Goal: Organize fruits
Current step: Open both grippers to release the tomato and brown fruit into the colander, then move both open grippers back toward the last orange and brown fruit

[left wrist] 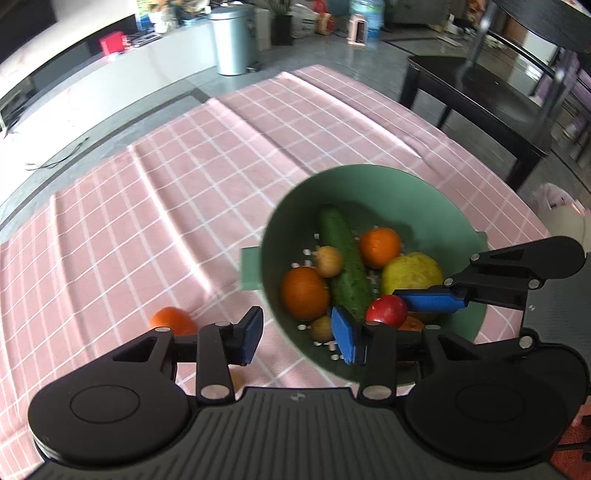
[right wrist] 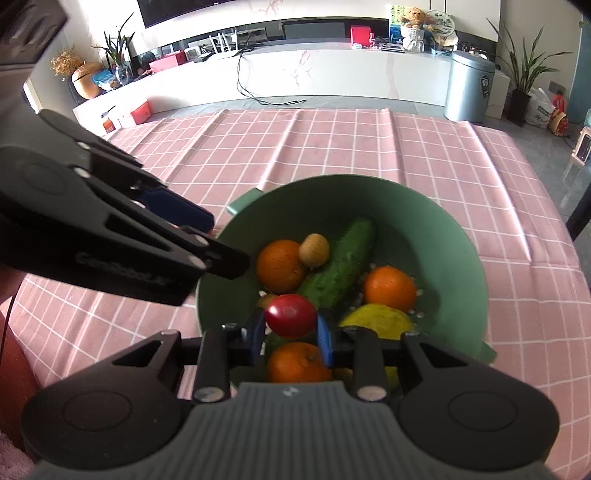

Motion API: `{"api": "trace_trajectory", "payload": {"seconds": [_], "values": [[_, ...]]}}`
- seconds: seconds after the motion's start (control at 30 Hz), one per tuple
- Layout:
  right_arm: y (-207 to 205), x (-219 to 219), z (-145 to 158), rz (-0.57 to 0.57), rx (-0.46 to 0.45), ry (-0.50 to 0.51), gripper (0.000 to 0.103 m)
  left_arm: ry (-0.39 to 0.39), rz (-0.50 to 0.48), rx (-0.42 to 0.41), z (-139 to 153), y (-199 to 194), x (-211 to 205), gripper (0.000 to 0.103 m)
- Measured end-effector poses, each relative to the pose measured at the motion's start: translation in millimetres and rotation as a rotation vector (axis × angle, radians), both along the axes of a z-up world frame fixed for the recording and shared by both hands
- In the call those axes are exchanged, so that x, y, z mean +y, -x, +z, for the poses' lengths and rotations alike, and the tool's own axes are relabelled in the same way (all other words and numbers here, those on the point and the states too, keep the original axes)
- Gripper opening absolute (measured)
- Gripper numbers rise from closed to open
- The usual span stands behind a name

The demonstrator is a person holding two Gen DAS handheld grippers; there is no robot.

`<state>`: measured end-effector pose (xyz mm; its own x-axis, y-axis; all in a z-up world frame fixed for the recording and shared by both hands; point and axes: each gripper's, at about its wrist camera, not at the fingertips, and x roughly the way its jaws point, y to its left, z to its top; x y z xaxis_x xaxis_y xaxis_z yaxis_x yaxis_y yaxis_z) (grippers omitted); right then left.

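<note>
Right gripper (right wrist: 290, 334) is clamping a small red tomato (right wrist: 290, 315) between its blue pads, holding it over the green colander (right wrist: 443, 229). Left gripper (left wrist: 301, 332) is sitting with jaws spread, gripping nothing, at the colander's near rim. Inside the colander are lying a cucumber (right wrist: 338, 267), 3 oranges and a yellow fruit (right wrist: 380, 319). 1 orange (left wrist: 171, 320) is resting on the pink checked cloth (left wrist: 147, 206), just left of the left gripper.

Pink checked tablecloth (right wrist: 369, 147), grey bin (right wrist: 467, 86), teddy bear (right wrist: 413, 16)
</note>
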<state>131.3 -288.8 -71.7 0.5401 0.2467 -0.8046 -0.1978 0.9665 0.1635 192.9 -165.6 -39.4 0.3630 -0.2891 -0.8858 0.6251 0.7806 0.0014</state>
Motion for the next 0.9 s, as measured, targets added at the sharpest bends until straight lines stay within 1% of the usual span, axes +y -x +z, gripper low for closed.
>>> {"api": "trace_trajectory", "payload": {"seconds": [0.13, 0.33, 0.57, 0.67, 0.7, 0.77, 0.83, 0.9], "values": [[-10.3, 7.7, -7.8, 0.0, 0.03, -0.015, 0.026, 0.004, 0.07, -0.008, 0.7, -2.9, 15.8, 0.051], [-14.9, 15.6, -19.1, 0.003, 0.069, -0.006, 0.026, 0.01, 0.135, 0.011, -4.7, -2.8, 34.9, 0.051], [-14.0, 20.4, -21.4, -0.001, 0.07, 0.013, 0.028, 0.009, 0.176, 0.02, -9.1, 1.1, 49.0, 0.052], [-14.2, 22.3, -17.3, -0.011, 0.055, 0.034, 0.032, 0.03, 0.187, 0.009, -3.9, 6.2, 57.8, 0.052], [-13.0, 22.7, -14.5, -0.018, 0.043, 0.042, 0.035, 0.038, 0.191, 0.001, -2.1, 7.6, 60.2, 0.052], [-9.2, 23.7, -7.4, -0.03, 0.022, 0.05, 0.036, 0.053, 0.202, -0.011, 1.4, 9.8, 65.1, 0.052], [-4.0, 25.5, -0.1, -0.05, -0.006, 0.053, 0.04, 0.079, 0.217, -0.021, 5.5, 12.1, 71.3, 0.052], [1.6, 27.6, 7.2, -0.078, -0.039, 0.043, 0.04, 0.106, 0.231, -0.038, 9.5, 16.2, 78.8, 0.052]]}}
